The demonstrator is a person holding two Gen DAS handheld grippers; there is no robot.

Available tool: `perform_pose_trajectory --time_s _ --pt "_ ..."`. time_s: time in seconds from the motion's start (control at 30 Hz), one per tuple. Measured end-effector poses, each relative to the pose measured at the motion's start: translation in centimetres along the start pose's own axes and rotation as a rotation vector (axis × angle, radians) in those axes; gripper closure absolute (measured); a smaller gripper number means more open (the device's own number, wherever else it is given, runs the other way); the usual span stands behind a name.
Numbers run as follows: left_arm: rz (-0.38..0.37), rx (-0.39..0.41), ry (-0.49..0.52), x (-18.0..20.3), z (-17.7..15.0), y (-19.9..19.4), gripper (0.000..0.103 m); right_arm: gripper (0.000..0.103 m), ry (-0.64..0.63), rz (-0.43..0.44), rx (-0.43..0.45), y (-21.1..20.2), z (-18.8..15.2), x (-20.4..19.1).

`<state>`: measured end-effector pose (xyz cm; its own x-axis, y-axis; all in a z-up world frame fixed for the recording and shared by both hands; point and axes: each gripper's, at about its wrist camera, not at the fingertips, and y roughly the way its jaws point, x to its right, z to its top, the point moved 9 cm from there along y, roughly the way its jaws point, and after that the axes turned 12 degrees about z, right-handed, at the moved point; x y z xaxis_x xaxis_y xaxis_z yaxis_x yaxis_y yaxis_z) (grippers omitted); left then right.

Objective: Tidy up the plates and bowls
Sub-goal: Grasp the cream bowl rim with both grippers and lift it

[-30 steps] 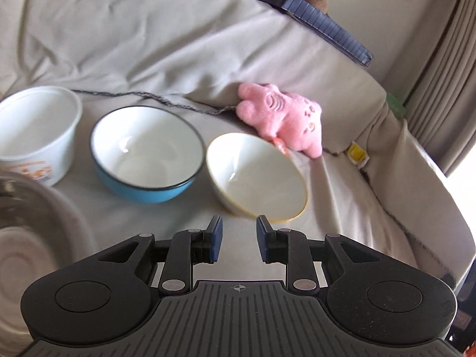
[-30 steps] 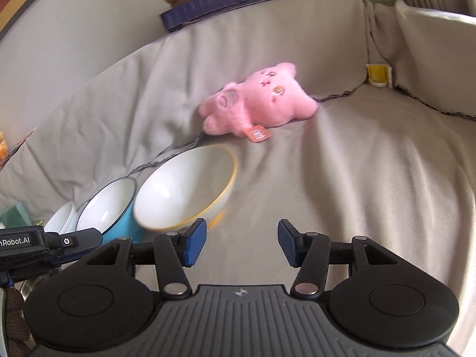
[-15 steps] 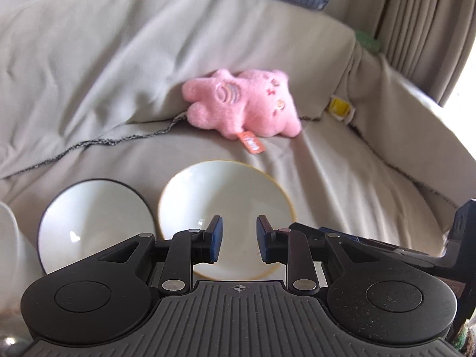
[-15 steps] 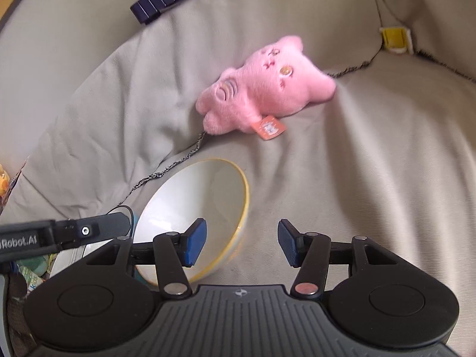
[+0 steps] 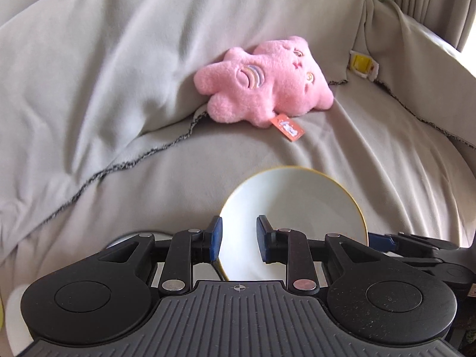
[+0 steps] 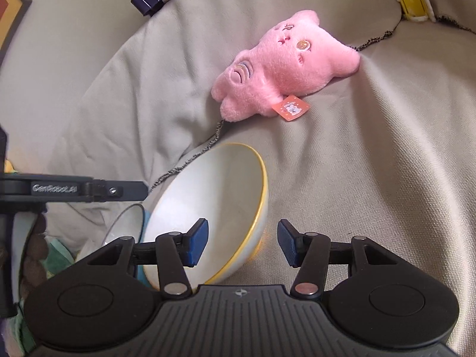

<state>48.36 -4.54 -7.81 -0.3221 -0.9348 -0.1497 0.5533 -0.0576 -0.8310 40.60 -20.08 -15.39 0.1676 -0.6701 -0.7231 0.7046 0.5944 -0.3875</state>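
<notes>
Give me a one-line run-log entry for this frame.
phase: approach | target: yellow-rimmed bowl | right claw open, straddling its rim | left claw open, not gripping | nearby: pink plush

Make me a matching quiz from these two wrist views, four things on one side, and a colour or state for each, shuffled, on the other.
Things:
1. bowl
2. plush toy
3. right gripper
4. hang tag

Descriptions:
A. orange
B. jaws wide apart, straddling a rim
C. pink, lying on the sofa cover
D. white inside, yellow rim

Pairs: 1-D, 2-C, 3-B, 4-A
</notes>
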Motion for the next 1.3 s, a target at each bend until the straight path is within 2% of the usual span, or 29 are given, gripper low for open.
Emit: perform_pose_trajectory --time_s 0.07,0.2,0.33,0.37,0.4,0.5,0.6,0.77,0.83,0.93,1.13,1.23,1.3 --pt "0.0 -0.017 0.014 -0.4 0.8 0.8 0.075 0.061 -0.011 -0.011 -0.002 0.1 0.0 0.0" --pt "-0.038 -0.062 -0.047 -1.1 1.5 3.5 0.075 0.063 0.006 -0.048 -0.023 1.0 -0.4 1.0" --pt "-0.074 -0.104 -0.037 -0.6 1.1 6.4 0.075 0.067 0.042 -0.007 -0.074 2.3 -1.2 1.8" --pt "-0.084 -0.121 -0.03 -0.4 0.9 6.9 0.07 0.072 0.056 0.012 -0.085 2.6 -1.3 1.9" --pt "-0.102 -0.141 -0.029 -0.2 0.6 7.4 0.068 0.075 0.081 0.033 -0.098 3.0 -1.5 1.9" --pt "-0.151 -0.167 -0.036 0.1 0.0 8.2 0.072 0.076 0.109 0.043 -0.112 3.7 -1.7 2.2" --pt "-0.157 -0.165 -0.034 0.4 -0.1 8.4 0.071 0.077 0.11 0.042 -0.122 4.0 -2.1 2.3" --pt "-0.078 -0.149 -0.007 1.3 0.1 7.5 0.066 0.077 0.031 0.004 -0.146 3.3 -2.8 1.7" --pt "-0.068 -0.151 0.0 2.0 -0.1 6.7 0.061 0.076 0.036 -0.003 -0.157 2.6 -3.1 1.8" --pt "-0.065 -0.155 0.015 3.3 -1.1 5.3 0.059 0.075 0.058 -0.01 -0.16 0.8 -3.5 2.5" --pt "-0.061 -0.197 0.062 7.2 -6.5 2.1 0.059 0.066 0.0 -0.017 -0.172 -3.7 -4.9 3.3" --pt "-0.079 -0.216 0.006 7.6 -9.3 0.6 0.059 0.066 -0.001 0.024 -0.194 -4.7 -5.8 2.6" --pt "-0.097 -0.228 -0.071 7.0 -11.2 -0.6 0.06 0.066 -0.013 0.051 -0.221 -5.0 -6.6 1.4"
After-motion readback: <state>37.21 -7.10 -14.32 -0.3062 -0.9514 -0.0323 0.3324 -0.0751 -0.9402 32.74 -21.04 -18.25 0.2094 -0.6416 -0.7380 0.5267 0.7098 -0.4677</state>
